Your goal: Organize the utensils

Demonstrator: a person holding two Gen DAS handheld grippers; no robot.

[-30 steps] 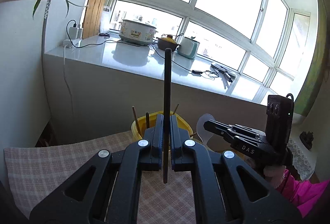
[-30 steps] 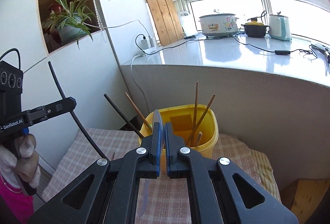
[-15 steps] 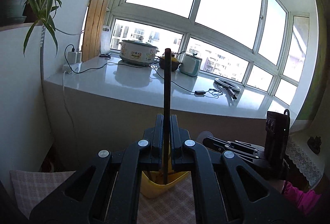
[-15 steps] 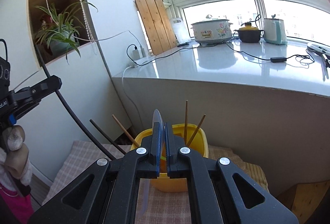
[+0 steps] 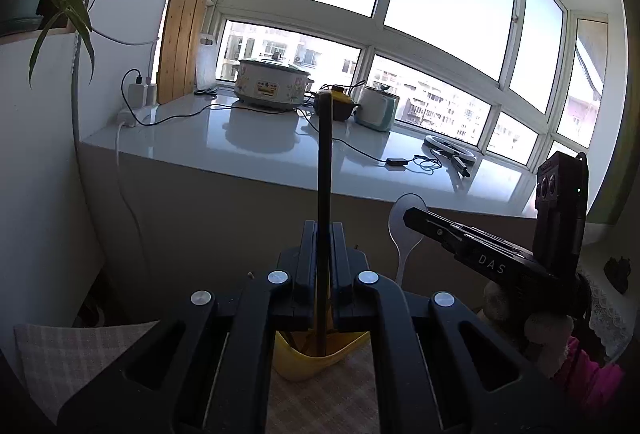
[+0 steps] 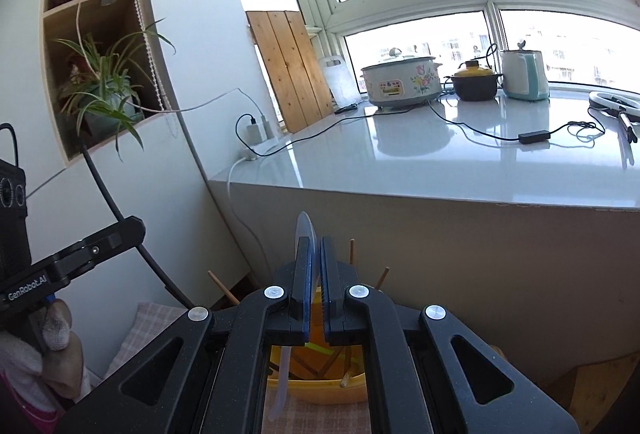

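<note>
My left gripper (image 5: 323, 234) is shut on a long dark chopstick (image 5: 325, 162) that stands upright between its fingers. The stick's lower end hangs over the yellow container (image 5: 316, 360), which is mostly hidden under the fingers. My right gripper (image 6: 314, 246) is shut on a clear plastic spoon (image 6: 304, 226), seen edge-on, above that yellow container (image 6: 320, 392). Several wooden chopsticks (image 6: 352, 252) stick up out of it. In the left wrist view the right gripper (image 5: 414, 216) holds the spoon (image 5: 406, 218) with its bowl up. In the right wrist view the left gripper (image 6: 134, 228) grips the dark chopstick (image 6: 102, 186).
The container stands on a checked cloth (image 5: 72, 350). Behind it rises a white counter (image 6: 460, 170) with a cooker (image 6: 402, 82), a pot, a kettle and cables. A plant (image 6: 104, 86) sits in a wall shelf on the left. A gloved hand (image 6: 52, 334) holds the left gripper.
Both grippers have risen and moved toward the counter, so the yellow container has slid down under the fingers in both views. The chopstick and the spoon stay gripped.
</note>
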